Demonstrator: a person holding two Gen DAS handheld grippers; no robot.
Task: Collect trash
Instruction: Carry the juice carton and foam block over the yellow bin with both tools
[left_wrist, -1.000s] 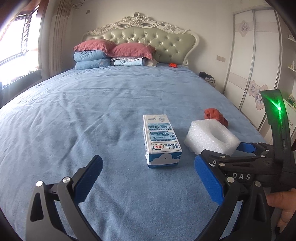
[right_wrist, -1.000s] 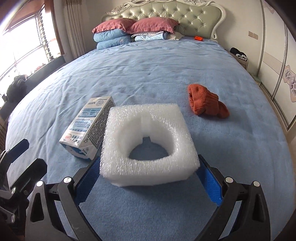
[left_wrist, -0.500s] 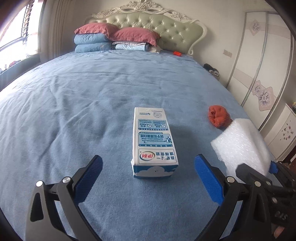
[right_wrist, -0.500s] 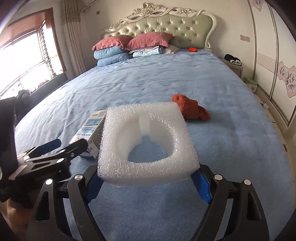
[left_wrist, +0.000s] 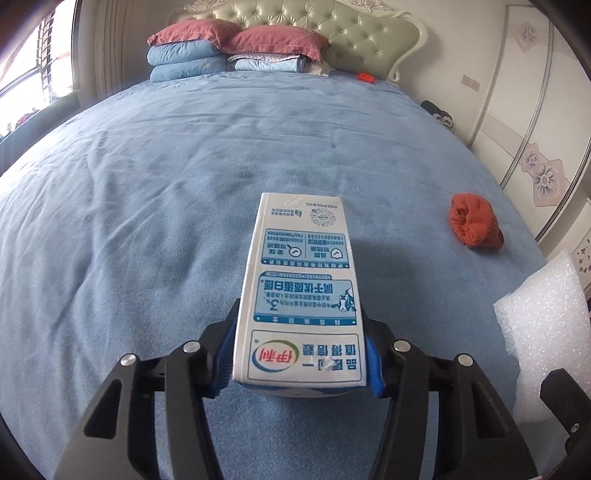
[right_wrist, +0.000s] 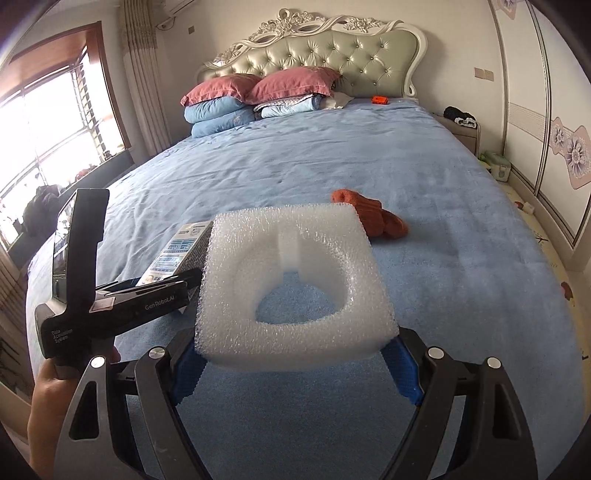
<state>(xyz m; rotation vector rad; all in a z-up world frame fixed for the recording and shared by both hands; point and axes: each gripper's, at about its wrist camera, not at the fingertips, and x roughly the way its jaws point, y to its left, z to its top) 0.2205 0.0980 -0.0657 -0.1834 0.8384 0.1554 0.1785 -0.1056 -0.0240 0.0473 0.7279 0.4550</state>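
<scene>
I see a smooth printed paper carton (left_wrist: 301, 295), bubbly white foam (right_wrist: 295, 280), and a matt fuzzy blue bedspread (left_wrist: 147, 206)

A home bedroom: a wide bed (right_wrist: 332, 155) under a blue cover fills the room, backed by a tufted, carved headboard (right_wrist: 325, 55). Pink and blue pillows (right_wrist: 240, 96) are stacked at its far end. A curtained window (right_wrist: 48, 122) stands at left, flower-patterned wardrobe doors (right_wrist: 546, 122) at right, with a nightstand (right_wrist: 461, 131) beside the bed.
</scene>
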